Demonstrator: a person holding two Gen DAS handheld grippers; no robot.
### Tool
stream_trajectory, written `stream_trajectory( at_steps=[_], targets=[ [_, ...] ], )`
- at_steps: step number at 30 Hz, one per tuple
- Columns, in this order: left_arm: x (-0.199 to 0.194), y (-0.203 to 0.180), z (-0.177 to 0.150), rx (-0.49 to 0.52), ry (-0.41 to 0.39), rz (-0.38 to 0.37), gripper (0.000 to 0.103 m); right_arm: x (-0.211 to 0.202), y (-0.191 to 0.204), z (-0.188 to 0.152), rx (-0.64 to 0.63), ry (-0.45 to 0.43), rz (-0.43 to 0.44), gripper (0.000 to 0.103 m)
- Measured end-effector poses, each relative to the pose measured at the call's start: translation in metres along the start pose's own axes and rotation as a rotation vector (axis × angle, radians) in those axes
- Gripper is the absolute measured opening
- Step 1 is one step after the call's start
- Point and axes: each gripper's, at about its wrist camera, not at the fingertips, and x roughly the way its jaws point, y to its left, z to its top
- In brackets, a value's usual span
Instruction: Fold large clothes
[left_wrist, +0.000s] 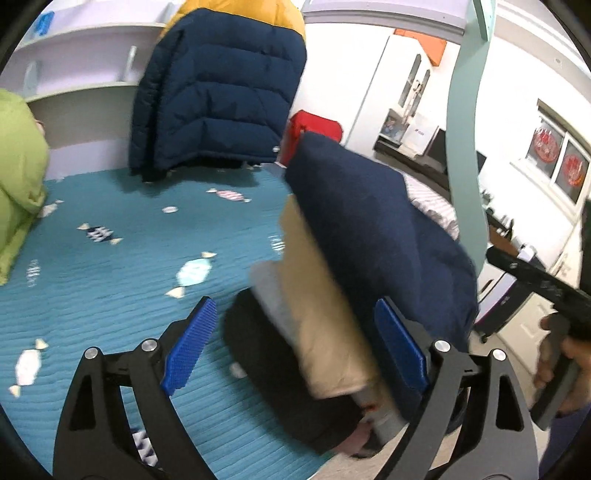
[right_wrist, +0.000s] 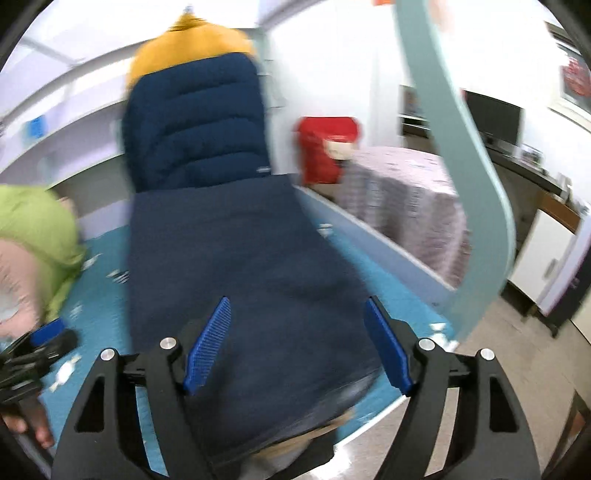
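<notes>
left wrist view shows my left gripper (left_wrist: 291, 347) with its blue pads spread wide, empty, flanking a stack of folded clothes (left_wrist: 332, 295) at lower centre: a navy piece on top, beige and grey beneath, black at the bottom, sitting at the edge of the teal bedspread (left_wrist: 110, 266). in the right wrist view my right gripper (right_wrist: 297, 345) is likewise spread and holding nothing, with the navy top layer (right_wrist: 240, 277) filling the middle of the frame. a navy and yellow puffer jacket (left_wrist: 218, 92) hangs at upper centre, and a green garment (left_wrist: 18, 166) lies at the left edge.

my worry is the stack: it leans and sits close to the bed's edge, so i judge a careless nudge from either open finger could topple it to the floor or undo the folds. both frames are blurred, so aiming is uncertain.

writing: a small tag near the puffer's hem is too blurred to read.
</notes>
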Motion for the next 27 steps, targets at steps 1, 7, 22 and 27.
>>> stream_trajectory(
  at_steps=[1, 7, 22, 27],
  targets=[
    [-0.007, 0.003, -0.004, 0.010, -0.002, 0.013, 0.088, -0.004, 0.011, -0.004, -0.013, 0.001, 0.014, 0.072],
    [-0.075, 0.031, -0.044, 0.050, -0.038, 0.118, 0.091, -0.039, 0.084, -0.049, -0.067, 0.043, 0.115, 0.086],
    [-0.218, 0.064, -0.135, 0.022, -0.033, 0.302, 0.098, -0.124, 0.197, -0.126, -0.234, 0.045, 0.016, 0.095],
    [-0.267, 0.065, -0.148, 0.011, -0.062, 0.346, 0.098, -0.165, 0.215, -0.142, -0.214, 0.018, -0.003, 0.095]
  ],
)
